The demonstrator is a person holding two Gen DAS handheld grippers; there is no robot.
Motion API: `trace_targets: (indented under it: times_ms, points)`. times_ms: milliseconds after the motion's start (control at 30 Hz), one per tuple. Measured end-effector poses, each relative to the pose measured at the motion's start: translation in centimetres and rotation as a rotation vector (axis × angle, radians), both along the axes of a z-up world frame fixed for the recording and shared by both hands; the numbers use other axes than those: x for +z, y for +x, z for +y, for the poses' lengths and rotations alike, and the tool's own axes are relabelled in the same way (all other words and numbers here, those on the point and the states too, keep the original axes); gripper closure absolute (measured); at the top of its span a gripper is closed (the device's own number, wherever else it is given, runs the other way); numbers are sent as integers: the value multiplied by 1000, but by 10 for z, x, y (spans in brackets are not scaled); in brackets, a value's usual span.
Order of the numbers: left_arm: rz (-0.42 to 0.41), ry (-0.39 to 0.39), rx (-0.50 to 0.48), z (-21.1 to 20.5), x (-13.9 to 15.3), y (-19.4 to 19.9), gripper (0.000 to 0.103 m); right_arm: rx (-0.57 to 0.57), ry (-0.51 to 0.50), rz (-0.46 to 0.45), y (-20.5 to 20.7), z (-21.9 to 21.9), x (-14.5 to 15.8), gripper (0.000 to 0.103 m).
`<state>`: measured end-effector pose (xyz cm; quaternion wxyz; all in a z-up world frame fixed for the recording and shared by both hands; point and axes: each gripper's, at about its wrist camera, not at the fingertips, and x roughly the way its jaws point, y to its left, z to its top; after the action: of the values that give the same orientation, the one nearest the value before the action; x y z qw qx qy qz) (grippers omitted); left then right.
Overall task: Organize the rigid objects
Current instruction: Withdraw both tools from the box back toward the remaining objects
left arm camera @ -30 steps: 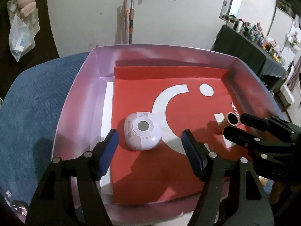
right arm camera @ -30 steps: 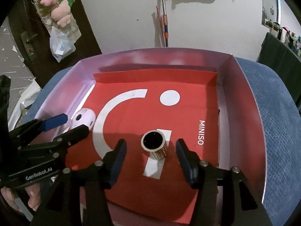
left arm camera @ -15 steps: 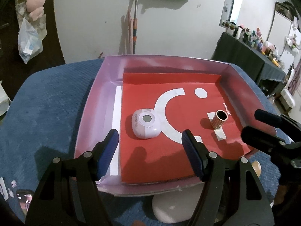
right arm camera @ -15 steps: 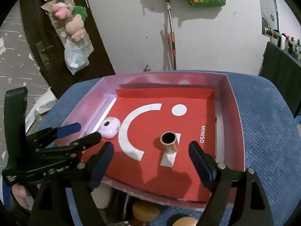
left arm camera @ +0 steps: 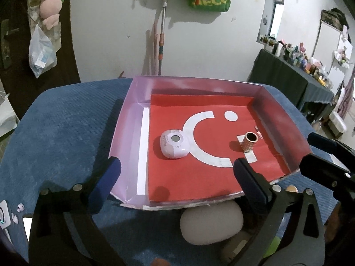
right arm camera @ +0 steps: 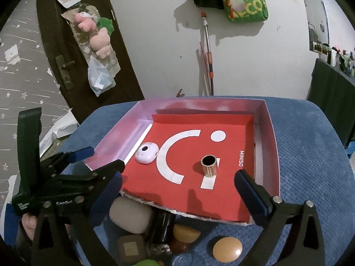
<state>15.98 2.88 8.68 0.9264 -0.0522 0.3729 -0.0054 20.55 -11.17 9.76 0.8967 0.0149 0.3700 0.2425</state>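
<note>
A shallow box [left arm camera: 124, 124] [right arm camera: 271, 133] with pale walls and a red printed floor lies on a blue cloth. Inside it rest a white rounded case [left arm camera: 174, 143] [right arm camera: 146, 153] on the left and an upright studded metal cylinder [left arm camera: 249, 141] [right arm camera: 209, 165] on the right. My left gripper [left arm camera: 175, 177] hovers at the box's near edge, jaws opening wide, nothing between them. My right gripper [right arm camera: 179, 188] hangs over the near edge too, jaws opening, empty. Each gripper shows in the other's view, the left gripper [right arm camera: 93, 161] and the right gripper [left arm camera: 321, 155].
Several loose objects lie on the blue cloth [right arm camera: 310, 155] in front of the box: a grey oval pouch [left arm camera: 210, 221] [right arm camera: 129, 216], a tan round disc [right arm camera: 227, 249], a dark bottle [right arm camera: 162, 226], a yellow wedge [right arm camera: 185, 233]. Earbuds [left arm camera: 18, 208] sit at the far left.
Both grippers have pulled back and up from the box and their jaws have spread wider. The case and cylinder stay in place, and the objects in front of the box came into view.
</note>
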Motion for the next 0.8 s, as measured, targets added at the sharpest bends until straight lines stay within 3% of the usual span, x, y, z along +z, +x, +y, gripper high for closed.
trace_targets:
  times_ms: [300,800]
  points:
    - [-14,16,-24,-7,2,-24,0,7,21,-43,-22,-5,4,0]
    - [-20,31,-60,-17,-10,-61,0,-43,-58,-140,-67,0,3,0]
